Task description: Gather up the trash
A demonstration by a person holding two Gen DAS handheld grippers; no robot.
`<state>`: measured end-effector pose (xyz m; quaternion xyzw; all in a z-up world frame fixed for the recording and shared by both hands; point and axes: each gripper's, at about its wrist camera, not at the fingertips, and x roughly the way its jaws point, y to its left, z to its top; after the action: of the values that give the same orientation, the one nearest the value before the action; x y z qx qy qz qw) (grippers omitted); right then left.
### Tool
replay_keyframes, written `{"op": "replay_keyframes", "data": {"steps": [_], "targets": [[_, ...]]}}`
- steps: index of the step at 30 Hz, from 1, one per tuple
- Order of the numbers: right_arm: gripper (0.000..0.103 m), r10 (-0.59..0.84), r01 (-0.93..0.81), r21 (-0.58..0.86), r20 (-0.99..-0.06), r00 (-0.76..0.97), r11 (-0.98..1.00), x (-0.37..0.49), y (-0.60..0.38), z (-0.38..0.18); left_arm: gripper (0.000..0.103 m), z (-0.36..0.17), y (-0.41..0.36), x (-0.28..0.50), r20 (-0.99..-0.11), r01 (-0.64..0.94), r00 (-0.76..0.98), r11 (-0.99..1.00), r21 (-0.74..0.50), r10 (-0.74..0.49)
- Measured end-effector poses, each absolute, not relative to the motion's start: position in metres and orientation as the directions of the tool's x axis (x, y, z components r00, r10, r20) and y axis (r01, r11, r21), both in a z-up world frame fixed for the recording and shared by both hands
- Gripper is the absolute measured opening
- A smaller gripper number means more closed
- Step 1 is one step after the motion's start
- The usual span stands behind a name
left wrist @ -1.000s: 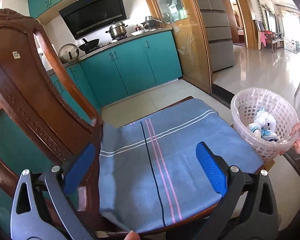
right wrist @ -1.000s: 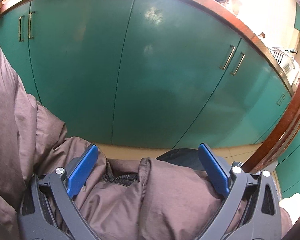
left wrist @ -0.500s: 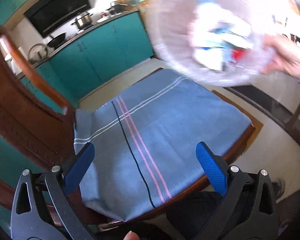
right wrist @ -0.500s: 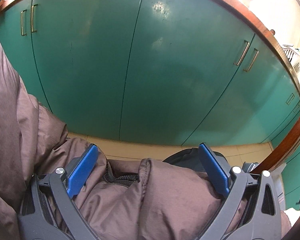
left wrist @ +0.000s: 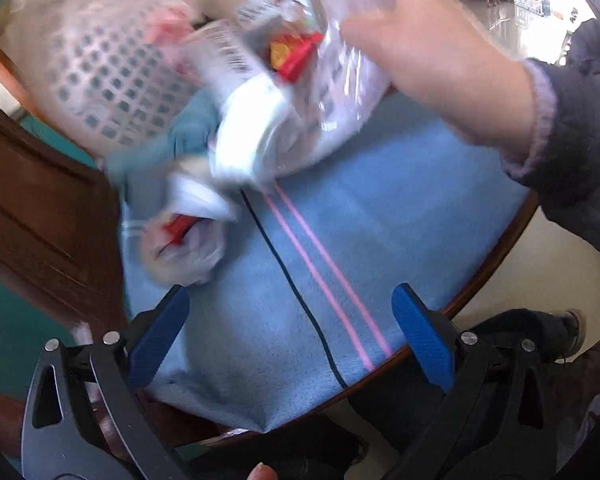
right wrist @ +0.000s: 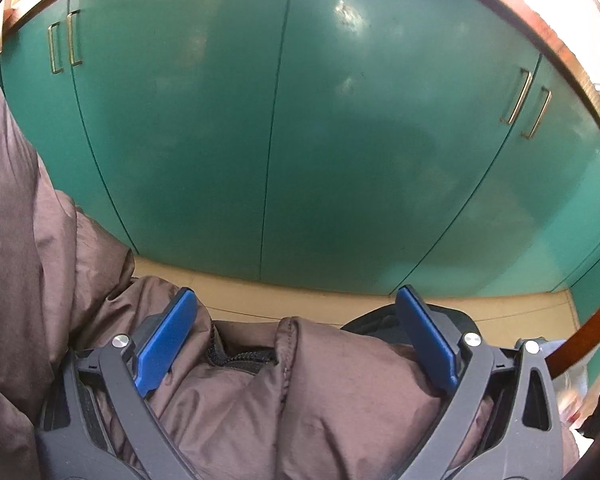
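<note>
Half a second back the white mesh basket (left wrist: 100,80) was held high over the chair; now it is tipped right over above the seat and its contents are spilling out. A bare hand (left wrist: 432,56) of someone in a dark sleeve is on the clear liner bag (left wrist: 352,92) at the basket's mouth. Crumpled white paper (left wrist: 252,140) hangs at the lip, and a blurred wad with a red wrapper (left wrist: 180,240) has landed on the blue striped cushion (left wrist: 380,240), close to the chair's wooden back (left wrist: 40,208).

As I read it, collecting has not begun: the trash is only being scattered, and every piece is left to pick up. The left tool (left wrist: 292,340) hovers low over the near edge of the cushion, jaws spread wide and holding nothing. The right tool (right wrist: 296,340) is also gaping and empty, resting over a brown jacket (right wrist: 300,400) and facing teal cabinet doors (right wrist: 260,140), well away from the chair.

For room, the centre and right of the cushion are bare, so a straight reach forward looks free. The wad sits just beside the chair back, which would crowd the left finger (left wrist: 160,340). The basket and hand overhead block any high approach, and the cushion's front edge drops to the floor (left wrist: 540,260)
</note>
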<state>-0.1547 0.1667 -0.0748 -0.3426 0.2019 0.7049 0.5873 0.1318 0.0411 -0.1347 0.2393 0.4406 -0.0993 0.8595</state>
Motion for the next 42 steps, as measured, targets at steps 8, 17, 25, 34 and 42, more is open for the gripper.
{"op": "replay_keyframes", "data": {"steps": [8,17,25,34,42], "targets": [[0.098,0.655,-0.977,-0.03,-0.747,-0.119,-0.212,-0.12,0.184,-0.095,0.1,-0.169,0.054,0.159,-0.856,0.384,0.516,0.881,0.277,0.045],[0.098,0.659,-0.978,-0.019,-0.742,-0.125,-0.207,-0.116,0.18,-0.099,0.1,-0.169,0.045,0.153,-0.851,0.419,0.524,0.864,0.277,0.019],[0.098,0.665,-0.981,-0.026,-0.739,-0.112,-0.194,-0.119,0.171,-0.096,0.1,-0.168,0.032,0.143,-0.847,0.457,0.531,0.84,0.293,0.007],[0.098,0.674,-0.979,-0.038,-0.731,-0.109,-0.199,-0.125,0.164,-0.09,0.1,-0.161,0.017,0.134,-0.842,0.455,0.538,0.834,0.313,0.023],[0.098,0.676,-0.979,-0.045,-0.729,-0.105,-0.2,-0.127,0.162,-0.089,0.1,-0.154,0.022,0.142,-0.823,0.43,0.566,0.841,0.328,0.032]]}}
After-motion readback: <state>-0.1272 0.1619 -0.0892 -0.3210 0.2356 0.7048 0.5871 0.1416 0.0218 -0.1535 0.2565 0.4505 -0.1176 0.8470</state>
